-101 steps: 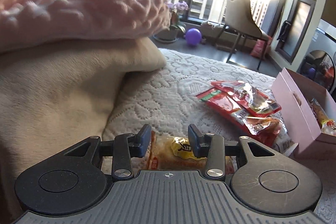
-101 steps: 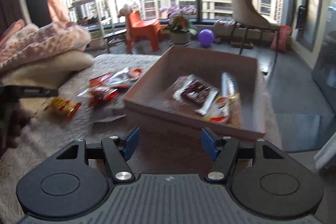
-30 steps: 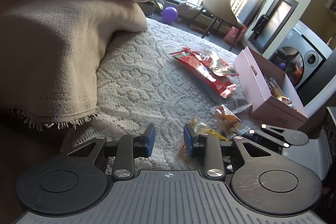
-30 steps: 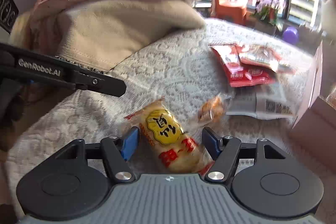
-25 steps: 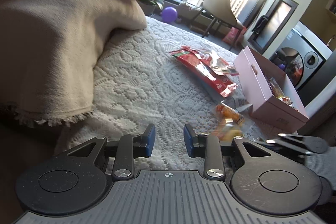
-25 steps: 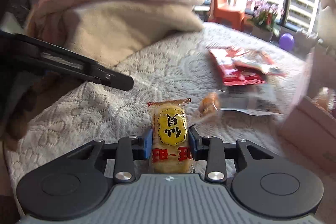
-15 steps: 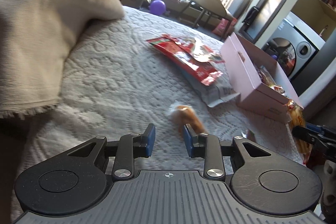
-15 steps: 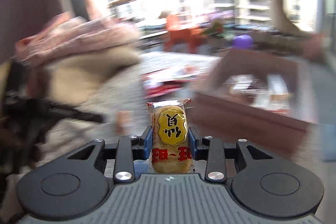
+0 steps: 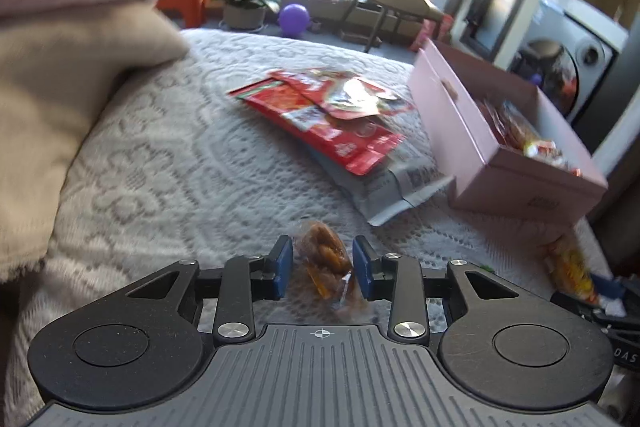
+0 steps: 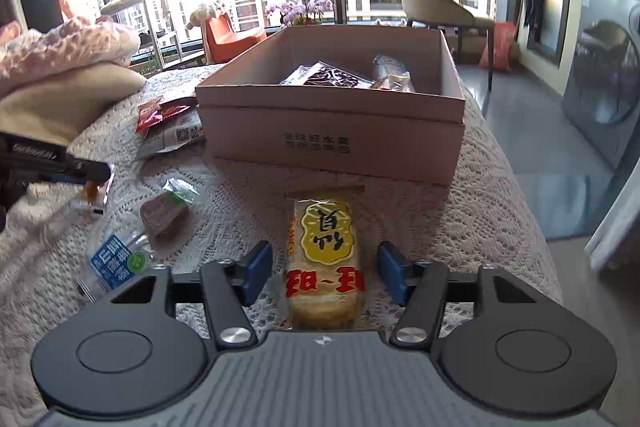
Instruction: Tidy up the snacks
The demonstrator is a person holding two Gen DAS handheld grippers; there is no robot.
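Left gripper [image 9: 323, 263]: jaws narrow, just opened a touch, straddling the orange snack [image 9: 325, 253] in its clear wrapper on the bedspread [image 9: 180, 167]; pads not visibly pressing. Advice: close on the solid middle, not the slippery film, and lift only once it holds.

Right gripper [image 10: 322, 273]: jaws just opened, wide. The rice cracker packet [image 10: 324, 247] lies loose between them, short of the pink box [image 10: 332, 143], not in it. Judgement: regrip across its width, carry it over the near wall, and let go low among the packets inside.
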